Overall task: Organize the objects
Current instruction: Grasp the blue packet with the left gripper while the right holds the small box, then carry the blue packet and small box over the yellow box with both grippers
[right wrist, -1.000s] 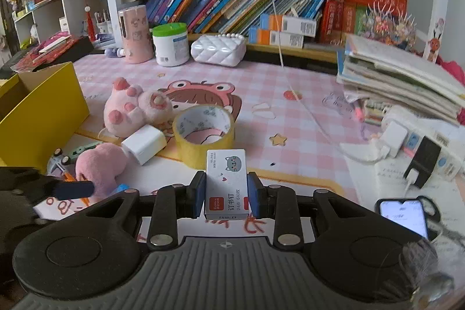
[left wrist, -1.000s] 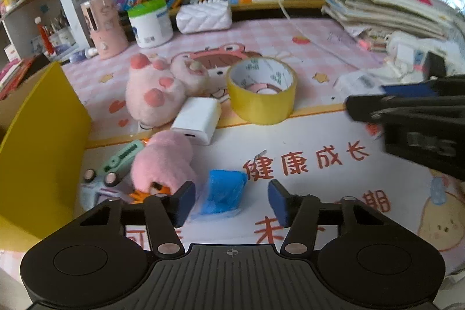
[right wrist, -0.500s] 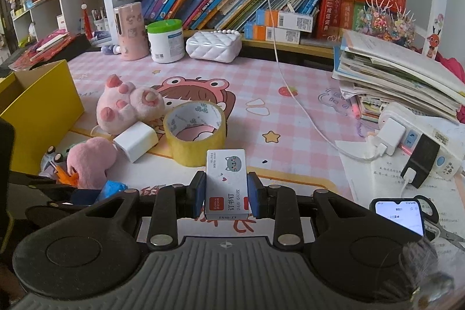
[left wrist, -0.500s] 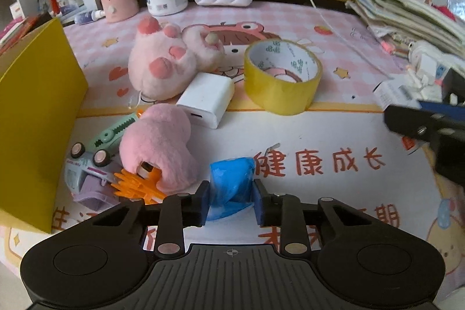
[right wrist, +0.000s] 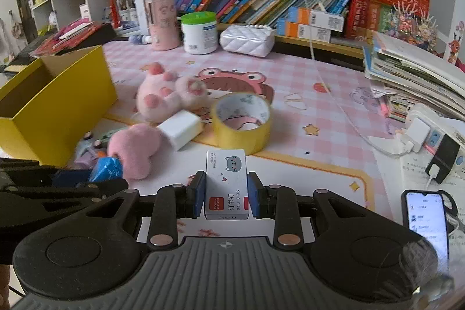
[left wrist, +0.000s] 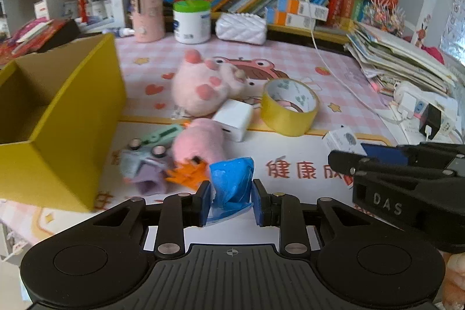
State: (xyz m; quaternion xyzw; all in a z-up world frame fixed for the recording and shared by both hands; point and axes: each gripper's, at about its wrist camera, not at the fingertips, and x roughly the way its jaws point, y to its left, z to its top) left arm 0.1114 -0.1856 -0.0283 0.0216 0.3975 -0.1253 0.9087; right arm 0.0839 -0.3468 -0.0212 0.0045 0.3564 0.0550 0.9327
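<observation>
Blue packet [left wrist: 231, 179] between left jaws

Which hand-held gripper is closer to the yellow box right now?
Left. The left hand-held gripper, shut on the blue packet, sits just right of the yellow box. The right hand-held gripper, holding the staple box, is farther right.

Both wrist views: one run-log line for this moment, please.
left claw: shut on blue packet | right claw: shut on staples box | yellow box: open
</observation>
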